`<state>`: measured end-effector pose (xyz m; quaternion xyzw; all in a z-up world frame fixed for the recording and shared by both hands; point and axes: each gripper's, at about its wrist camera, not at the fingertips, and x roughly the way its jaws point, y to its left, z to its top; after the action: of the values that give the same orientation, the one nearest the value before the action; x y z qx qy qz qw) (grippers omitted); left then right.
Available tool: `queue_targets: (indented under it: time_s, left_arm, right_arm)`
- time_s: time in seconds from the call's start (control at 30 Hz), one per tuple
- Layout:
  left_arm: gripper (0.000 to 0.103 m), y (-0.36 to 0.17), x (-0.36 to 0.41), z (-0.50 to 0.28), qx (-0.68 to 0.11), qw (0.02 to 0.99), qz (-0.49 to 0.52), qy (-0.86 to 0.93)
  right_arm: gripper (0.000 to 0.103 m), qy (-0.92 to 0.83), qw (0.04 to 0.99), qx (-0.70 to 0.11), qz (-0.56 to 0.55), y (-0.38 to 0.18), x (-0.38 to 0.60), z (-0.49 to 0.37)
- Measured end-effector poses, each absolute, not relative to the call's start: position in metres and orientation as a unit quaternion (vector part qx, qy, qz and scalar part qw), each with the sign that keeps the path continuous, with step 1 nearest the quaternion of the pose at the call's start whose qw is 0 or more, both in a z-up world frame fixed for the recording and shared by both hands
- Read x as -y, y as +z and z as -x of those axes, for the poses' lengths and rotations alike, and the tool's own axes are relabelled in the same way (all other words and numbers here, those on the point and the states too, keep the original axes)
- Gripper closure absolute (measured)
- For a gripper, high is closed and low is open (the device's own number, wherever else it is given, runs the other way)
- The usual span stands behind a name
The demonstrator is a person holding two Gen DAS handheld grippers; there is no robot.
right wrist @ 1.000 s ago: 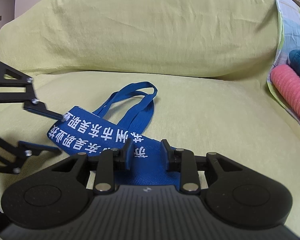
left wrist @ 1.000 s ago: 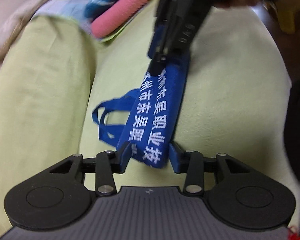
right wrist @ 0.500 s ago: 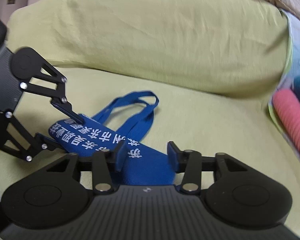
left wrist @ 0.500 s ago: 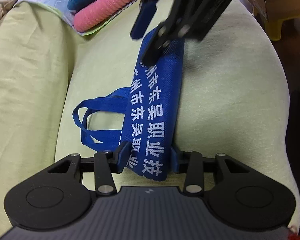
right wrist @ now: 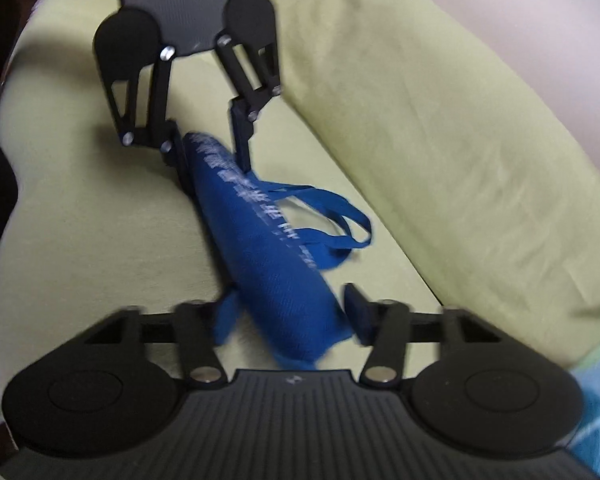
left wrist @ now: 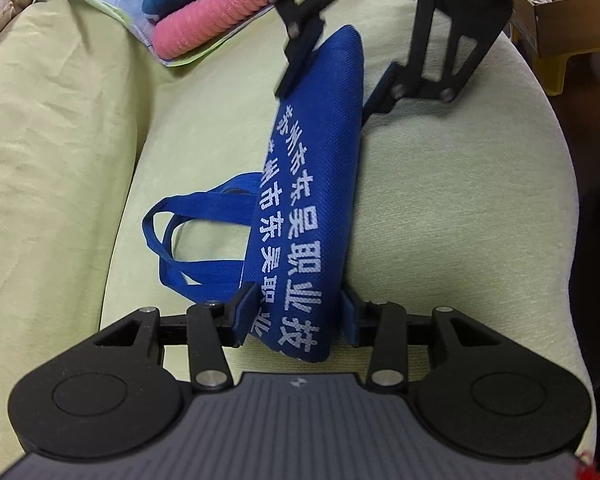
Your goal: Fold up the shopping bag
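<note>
In the left wrist view, the shopping bag (left wrist: 312, 184) is lying on a light green sofa cushion (left wrist: 460, 208). The bag is bright blue with white writing running along it, and it is folded into a long, thin strip. Its two blue handles (left wrist: 188, 236) are poking out to the side in loops. The left claw (left wrist: 296, 316) is sitting around the near end of the strip with its fingers spread, one on each side of it. At the far end, the right claw (left wrist: 332, 76) is also spread wide, with a finger on each side of the bag. Behind the bag, a pink rolled towel (left wrist: 216, 20) and a dark blue one are resting on the sofa.

In the right wrist view, things are looking a bit blurry. The blue strip is stretching from the right claw (right wrist: 292, 316) up to the left claw (right wrist: 212, 156). Both claws are open around the ends, not pinching. The handles (right wrist: 332, 220) are flopping out toward the sofa back (right wrist: 440, 120).
</note>
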<state>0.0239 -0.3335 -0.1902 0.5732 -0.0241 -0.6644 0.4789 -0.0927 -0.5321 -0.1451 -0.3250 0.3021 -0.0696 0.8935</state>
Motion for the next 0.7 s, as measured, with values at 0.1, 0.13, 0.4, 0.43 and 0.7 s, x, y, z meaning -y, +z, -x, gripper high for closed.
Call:
queue_targets:
  time_s: [0.1,0.13,0.4,0.43,0.7]
  left_arm:
    - [0.053,-0.19,0.333,-0.027,0.024,0.482,-0.566,-0.668]
    - [0.053,-0.19,0.333,-0.027,0.025,0.483,-0.565,-0.668]
    - [0.054,-0.186,0.335,-0.025,0.002,0.503,-0.553,-0.665]
    - [0.055,-0.186,0.335,-0.023,0.003,0.505,-0.554,-0.662]
    - [0.059,-0.184,0.328,-0.015,0.003,0.514,-0.557,-0.652]
  right_arm:
    - [0.067,-0.063,0.899,-0.306,0.308,-0.147,0.54,0.089]
    - [0.068,-0.062,0.901,-0.308,0.299,-0.146,0.543,0.089]
    - [0.069,-0.058,0.91,-0.328,0.248,-0.138,0.552,0.085]
    - [0.069,-0.058,0.908,-0.331,0.248,-0.138,0.551,0.085]
    - [0.069,-0.052,0.905,-0.348,0.239,-0.134,0.547,0.086]
